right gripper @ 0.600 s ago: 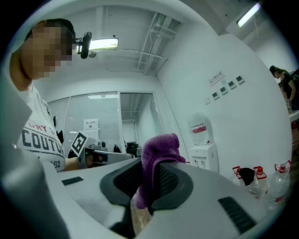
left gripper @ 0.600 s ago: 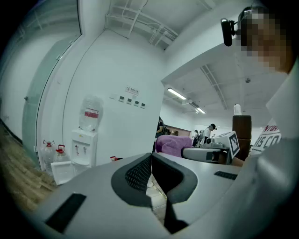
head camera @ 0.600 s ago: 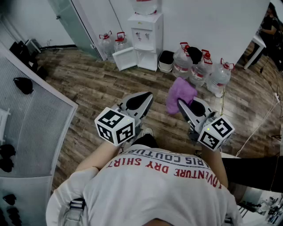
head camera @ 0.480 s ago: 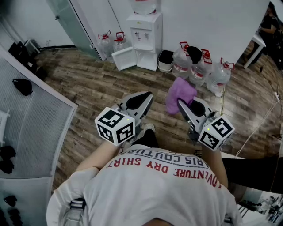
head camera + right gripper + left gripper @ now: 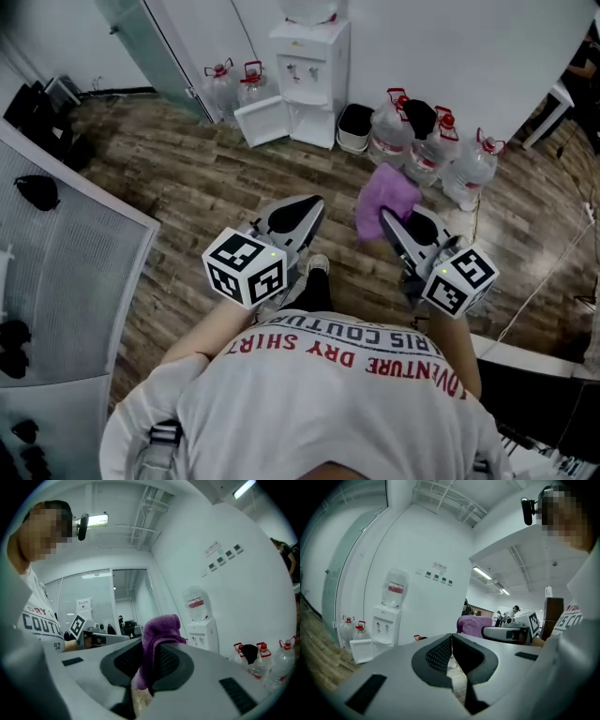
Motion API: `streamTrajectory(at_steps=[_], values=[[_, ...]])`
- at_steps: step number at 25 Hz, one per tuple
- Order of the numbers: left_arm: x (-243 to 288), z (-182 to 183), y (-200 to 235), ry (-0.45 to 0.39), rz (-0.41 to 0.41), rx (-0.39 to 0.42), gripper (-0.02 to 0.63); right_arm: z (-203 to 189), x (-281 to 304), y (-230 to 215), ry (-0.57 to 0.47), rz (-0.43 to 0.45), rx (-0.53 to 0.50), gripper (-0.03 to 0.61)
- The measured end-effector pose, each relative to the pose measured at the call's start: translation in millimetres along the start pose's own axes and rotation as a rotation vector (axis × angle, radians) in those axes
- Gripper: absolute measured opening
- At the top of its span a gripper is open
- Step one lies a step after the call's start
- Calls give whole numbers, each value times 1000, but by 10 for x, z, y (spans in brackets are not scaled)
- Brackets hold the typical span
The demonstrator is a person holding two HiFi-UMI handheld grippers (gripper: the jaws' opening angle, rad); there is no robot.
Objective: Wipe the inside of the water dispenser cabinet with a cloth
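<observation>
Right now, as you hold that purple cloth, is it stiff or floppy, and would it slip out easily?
Probably floppy: the purple cloth curls and folds over above the right gripper. Likely light too, since its free end stands up past the jaws with no support. It seems unlikely to slip, as the jaws are shut tight on a fold of it.

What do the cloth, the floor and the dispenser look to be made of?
Cloth: soft purple fabric, likely microfibre; fuzzy nap, limp folds.
Floor: wood-look planks; grain and seams show, laminate or wood unclear.
Dispenser: white, smooth casing, probably plastic.
</observation>
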State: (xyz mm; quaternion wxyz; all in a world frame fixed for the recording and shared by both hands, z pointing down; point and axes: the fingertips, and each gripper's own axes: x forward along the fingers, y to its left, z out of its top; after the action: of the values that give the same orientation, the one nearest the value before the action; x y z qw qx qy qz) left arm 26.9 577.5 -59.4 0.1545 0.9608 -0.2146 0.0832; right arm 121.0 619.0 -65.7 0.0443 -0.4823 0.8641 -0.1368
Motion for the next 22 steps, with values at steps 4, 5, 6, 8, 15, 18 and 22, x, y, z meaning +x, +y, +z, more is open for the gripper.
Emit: streamTrajectory(at_steps=[4, 5, 6, 8, 15, 18, 22], values=[[276, 71, 462, 24, 12, -19, 28, -4, 474, -335, 18, 12, 27, 61], [350, 108, 595, 29, 15, -23, 28, -1, 617, -428, 24, 17, 36, 61], [425, 141, 732, 37, 19, -25, 28, 0, 767, -519, 32, 23, 44, 61], [579, 194, 1024, 54, 30, -32, 28, -8, 1071, -699, 53, 35, 60, 61], [1101, 486, 2159, 68, 54, -60, 28, 66, 2123, -1344, 113, 52, 72, 61], [1252, 598, 2516, 67, 55, -65, 28, 130, 2464, -1554, 127, 45, 71, 61], [1444, 655, 2836, 66, 60, -78, 28, 162, 2783, -1765, 143, 48, 74, 61]])
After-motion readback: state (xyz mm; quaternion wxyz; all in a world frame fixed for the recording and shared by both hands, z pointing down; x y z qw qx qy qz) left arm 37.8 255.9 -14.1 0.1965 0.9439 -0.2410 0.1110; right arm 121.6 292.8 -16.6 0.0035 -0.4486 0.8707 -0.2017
